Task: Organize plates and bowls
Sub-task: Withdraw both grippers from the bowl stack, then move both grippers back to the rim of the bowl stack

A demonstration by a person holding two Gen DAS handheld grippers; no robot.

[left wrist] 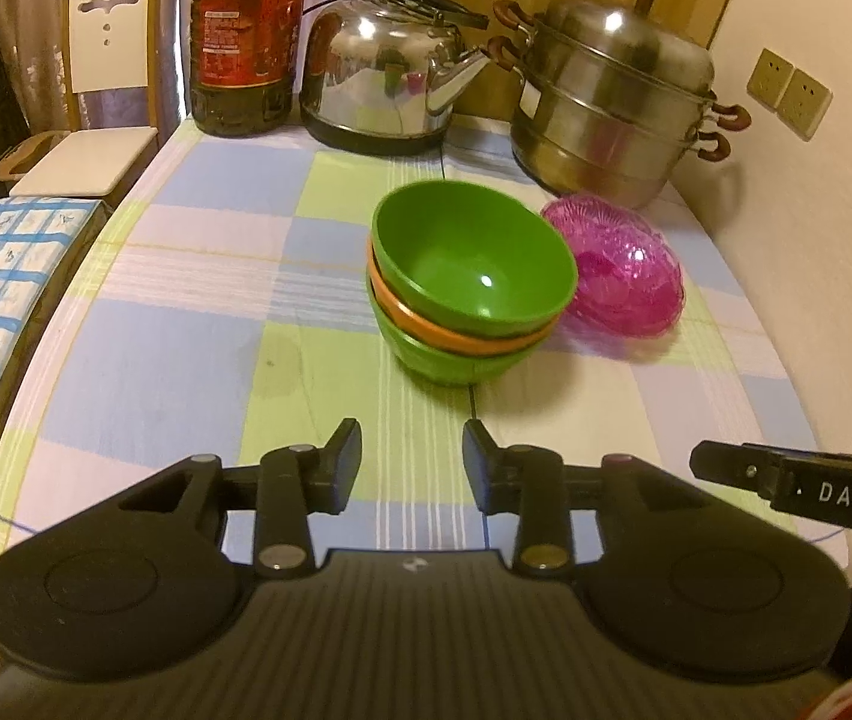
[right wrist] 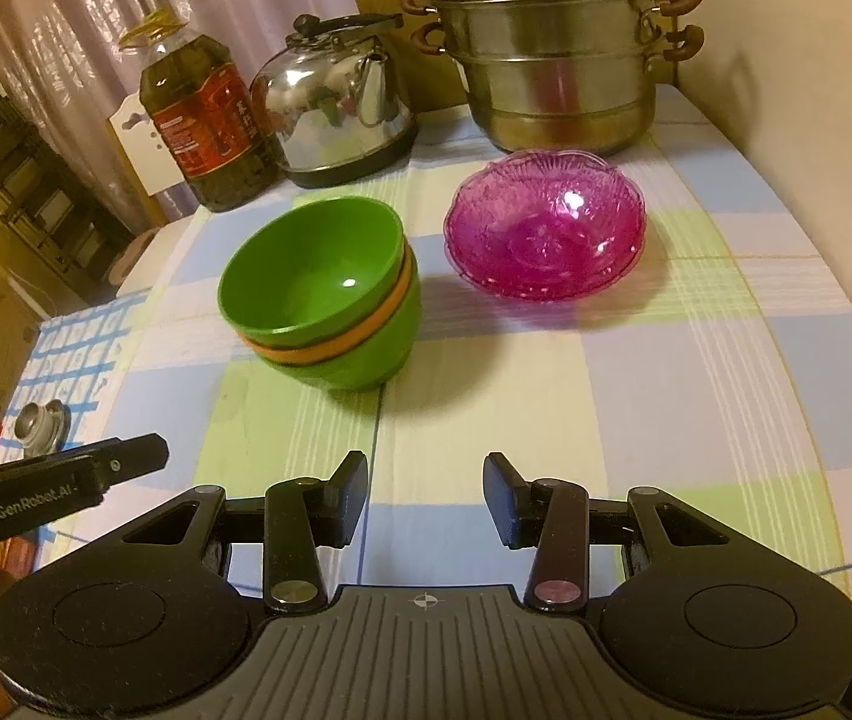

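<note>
Two stacks already stand on the table [right wrist: 726,360], and from these views little seems left to sort. Largest on the cloth is the steamer [right wrist: 552,54] at the far right corner, with the kettle [right wrist: 336,114] and oil bottle [right wrist: 204,126] beside it along the far edge; none of these belong to the job. Next in size, the pink plates [right wrist: 546,228] sit nested just in front of the steamer, toward the right edge; how many are in the pile I cannot tell. Just left of them, apart, the bowls [right wrist: 318,294] are nested three deep near the middle of the table: green on top, an orange rim between, green below, the top one tilted. No loose plate or bowl shows anywhere else on the cloth, so I judge the stacking done, save perhaps straightening that tilted top bowl. Smallest, at the near edge, the left gripper [left wrist: 411,462] and right gripper [right wrist: 425,498] hover above the cloth, both with jaws parted and nothing between them, well short of either stack.
</note>
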